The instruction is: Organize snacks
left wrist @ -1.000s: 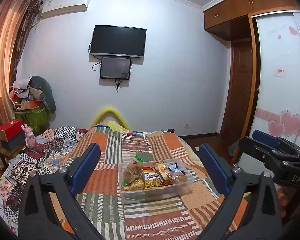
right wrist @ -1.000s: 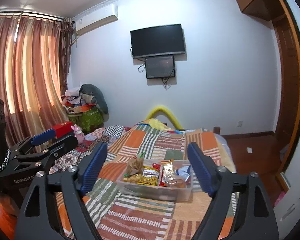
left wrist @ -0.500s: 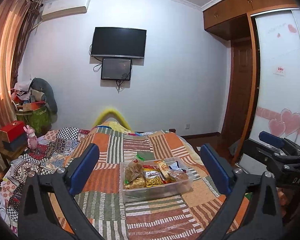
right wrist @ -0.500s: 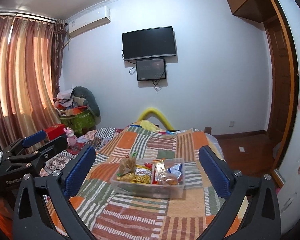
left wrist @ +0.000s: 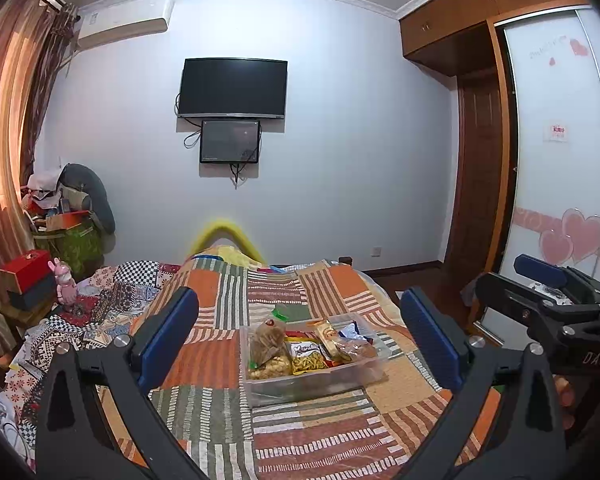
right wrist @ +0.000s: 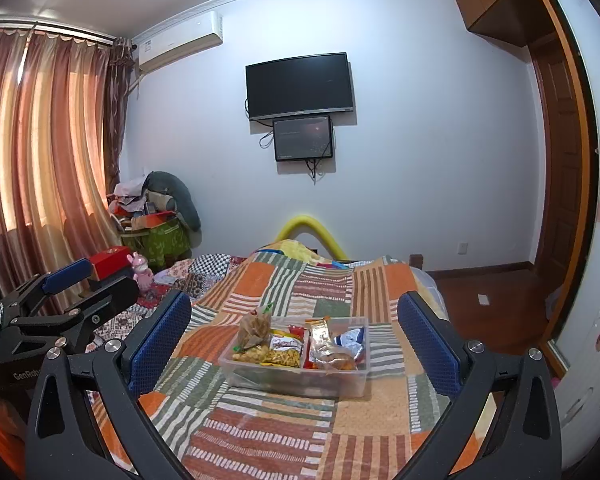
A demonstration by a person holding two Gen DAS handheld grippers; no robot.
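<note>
Since a second ago: both views pulled back and levelled, right gripper spread wider than before, left gripper spread wide too, neither holding anything. No snack shifted meanwhile.

Mid-bed on the orange-and-green striped patchwork quilt: clear rectangular plastic bin, holding crinkly snack packets sorted either side of a divider. Fits a finished tidy, or a pause mid-sort.

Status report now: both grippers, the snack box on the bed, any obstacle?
Left gripper open, empty. Right gripper open, empty. Clear box on quilt, snack packets inside. Nothing between grippers and box.
</note>
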